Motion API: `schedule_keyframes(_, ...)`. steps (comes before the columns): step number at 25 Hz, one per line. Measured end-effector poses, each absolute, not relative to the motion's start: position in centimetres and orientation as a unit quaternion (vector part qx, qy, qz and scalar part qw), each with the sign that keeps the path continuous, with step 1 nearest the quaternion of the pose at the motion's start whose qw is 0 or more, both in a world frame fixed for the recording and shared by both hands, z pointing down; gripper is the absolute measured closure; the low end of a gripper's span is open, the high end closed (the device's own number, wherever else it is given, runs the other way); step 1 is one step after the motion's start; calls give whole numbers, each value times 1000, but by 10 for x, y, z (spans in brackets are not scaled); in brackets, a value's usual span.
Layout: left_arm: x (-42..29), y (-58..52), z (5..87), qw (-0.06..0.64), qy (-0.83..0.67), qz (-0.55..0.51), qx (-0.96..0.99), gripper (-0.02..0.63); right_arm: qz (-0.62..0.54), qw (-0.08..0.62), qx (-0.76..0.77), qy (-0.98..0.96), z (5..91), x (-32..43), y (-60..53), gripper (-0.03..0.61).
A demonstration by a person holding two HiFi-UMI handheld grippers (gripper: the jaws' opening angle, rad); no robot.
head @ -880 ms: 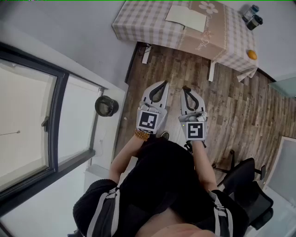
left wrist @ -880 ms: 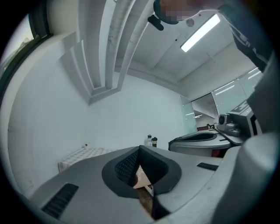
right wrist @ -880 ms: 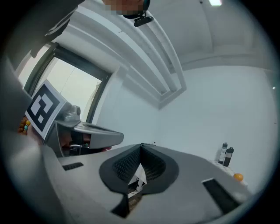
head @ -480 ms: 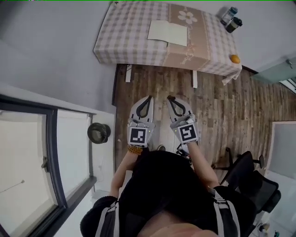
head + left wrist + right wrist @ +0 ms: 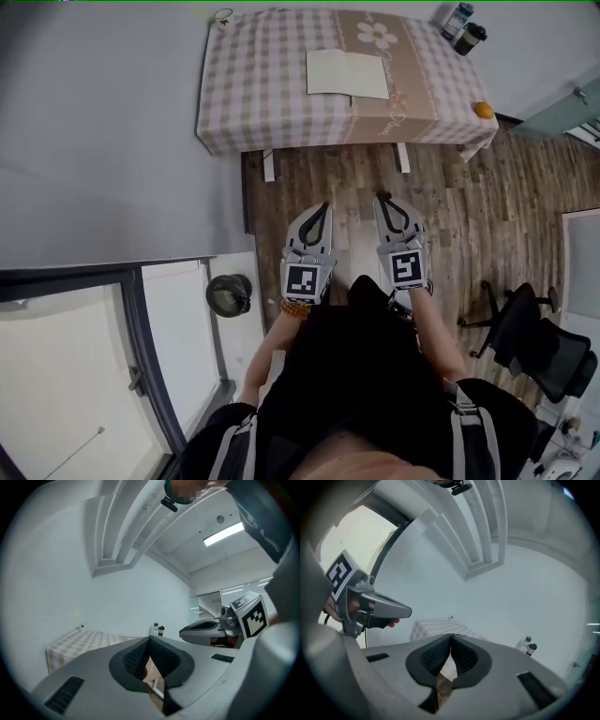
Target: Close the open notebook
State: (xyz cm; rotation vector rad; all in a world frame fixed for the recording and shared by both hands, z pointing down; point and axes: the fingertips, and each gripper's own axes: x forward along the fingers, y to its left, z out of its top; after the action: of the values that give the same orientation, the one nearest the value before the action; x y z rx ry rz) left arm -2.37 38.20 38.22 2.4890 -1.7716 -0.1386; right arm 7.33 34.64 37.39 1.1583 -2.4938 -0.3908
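Left tongs point(image 5: 324, 207) and right tongs point(image 5: 381, 199), both closed, hover far from notebook point(image 5: 348, 73).

Across the top of the frame, a beige-and-white checked tablecloth point(image 5: 253, 94) carries a tan band point(image 5: 412, 89) with a white flower print point(image 5: 380, 35). The open cream-paged notebook point(image 5: 347, 73) is plain. At upper right sits a small round orange fruit point(image 5: 484, 111). The brown wood-plank floor point(image 5: 469, 216) is streaked. The grey left gripper point(image 5: 323, 208) and grey right gripper point(image 5: 382, 200) bear black-and-white square markers point(image 5: 307, 278).

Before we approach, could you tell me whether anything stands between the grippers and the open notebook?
Nothing visible does: only wooden floor lies between the left gripper, the right gripper and the table where the notebook lies.
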Motion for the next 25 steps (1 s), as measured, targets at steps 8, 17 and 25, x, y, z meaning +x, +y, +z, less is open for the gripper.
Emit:
schedule_keyframes(8,-5,365,380,42,-536,-53,842,601,-143,183,456,-859,367,94,337,575)
schedule_keyframes(17,7,333,384,58,-520,-47,851,601,-120,184,471,-854,368,98,307,575)
schedule_keyframes(25,-14,272,384,38,-558,-10,829,601,-121,169,442,-873,380,83,232,575)
